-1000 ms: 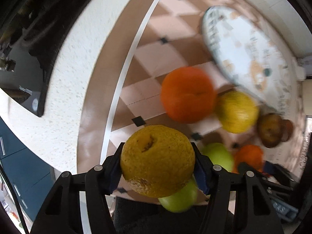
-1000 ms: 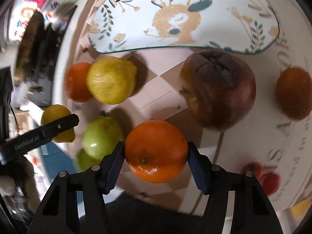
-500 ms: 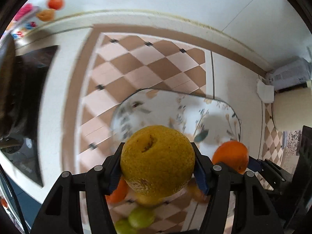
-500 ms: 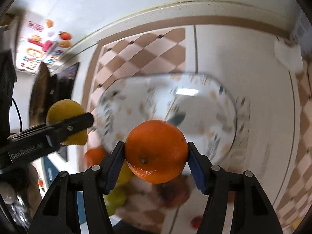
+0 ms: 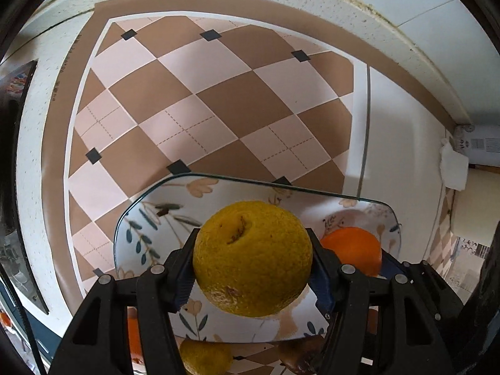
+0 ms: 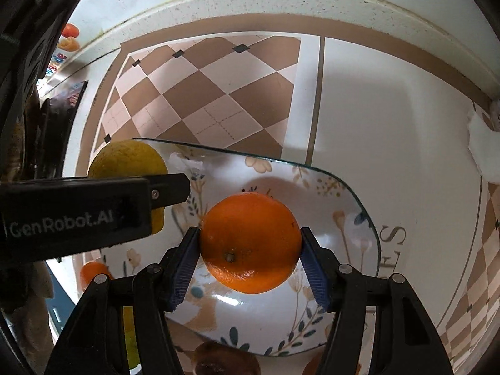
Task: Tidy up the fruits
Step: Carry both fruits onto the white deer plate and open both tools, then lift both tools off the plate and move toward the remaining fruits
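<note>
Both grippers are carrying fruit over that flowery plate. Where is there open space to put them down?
The floral plate shows nothing lying on it beneath the yellow citrus and orange. The checkered mat beyond its far rim is bare too. The near edge is crowded with loose fruit.

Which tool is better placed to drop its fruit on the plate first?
Right, probably. Its orange sits over the plate middle; the left tool holds its yellow fruit nearer the plate's left edge.

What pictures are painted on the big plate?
The plate is white with tan flowers and dark blue-green leaves, clearest in the right wrist view.
</note>
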Available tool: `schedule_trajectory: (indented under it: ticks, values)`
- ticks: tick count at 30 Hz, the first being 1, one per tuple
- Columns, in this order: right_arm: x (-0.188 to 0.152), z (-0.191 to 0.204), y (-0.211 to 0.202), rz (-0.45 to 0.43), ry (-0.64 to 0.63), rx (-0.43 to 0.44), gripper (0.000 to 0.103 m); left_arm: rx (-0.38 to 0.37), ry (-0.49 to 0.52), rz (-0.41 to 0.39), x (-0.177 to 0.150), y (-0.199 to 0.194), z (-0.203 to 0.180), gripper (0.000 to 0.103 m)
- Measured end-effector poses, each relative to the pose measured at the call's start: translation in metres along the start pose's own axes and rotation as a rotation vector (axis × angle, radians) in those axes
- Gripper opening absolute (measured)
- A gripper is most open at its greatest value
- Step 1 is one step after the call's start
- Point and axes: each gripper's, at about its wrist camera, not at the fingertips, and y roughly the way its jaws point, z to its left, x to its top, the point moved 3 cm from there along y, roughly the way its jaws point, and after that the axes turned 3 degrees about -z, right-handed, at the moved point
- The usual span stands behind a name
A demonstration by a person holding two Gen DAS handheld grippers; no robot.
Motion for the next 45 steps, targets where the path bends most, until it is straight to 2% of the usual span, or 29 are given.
schedule_trajectory:
  ticks: [9, 10, 11, 12, 13, 19, 21, 28, 38, 45]
  values:
    - [0.004, 0.000, 0.005, 0.018, 0.004, 0.022, 0.066, 0.036, -0.009, 0.036, 0.000, 0.015, 0.001, 0.060]
    - [0.004, -0.001, 0.006, 0.020, 0.012, 0.026, 0.067, 0.032, -0.017, 0.033, 0.002, 0.016, 0.002, 0.061]
    - [0.003, -0.003, 0.005, 0.022, 0.022, 0.031, 0.067, 0.024, -0.025, 0.029, 0.003, 0.016, 0.002, 0.069]
    - [0.003, -0.004, 0.004, 0.022, 0.027, 0.030, 0.077, 0.017, -0.029, 0.024, 0.006, 0.015, 0.002, 0.080]
    - [0.003, -0.004, 0.003, 0.015, 0.031, 0.029, 0.090, 0.015, -0.030, 0.016, 0.007, 0.012, 0.003, 0.084]
    - [-0.002, -0.010, -0.017, -0.018, 0.064, -0.005, 0.091, 0.032, -0.025, -0.045, 0.009, -0.009, 0.006, 0.087]
    - [-0.007, -0.012, -0.025, -0.025, 0.077, -0.015, 0.091, 0.058, -0.016, -0.090, 0.004, -0.018, 0.007, 0.087]
    - [-0.040, -0.015, -0.050, -0.048, 0.138, -0.072, 0.091, 0.200, 0.050, -0.259, -0.036, -0.054, 0.009, 0.087]
    - [-0.097, -0.004, -0.102, -0.148, 0.192, -0.112, 0.091, 0.205, 0.128, -0.363, -0.089, -0.101, 0.020, 0.087]
    - [-0.131, 0.010, -0.154, -0.235, 0.206, -0.123, 0.091, 0.165, 0.158, -0.423, -0.132, -0.127, 0.024, 0.087]
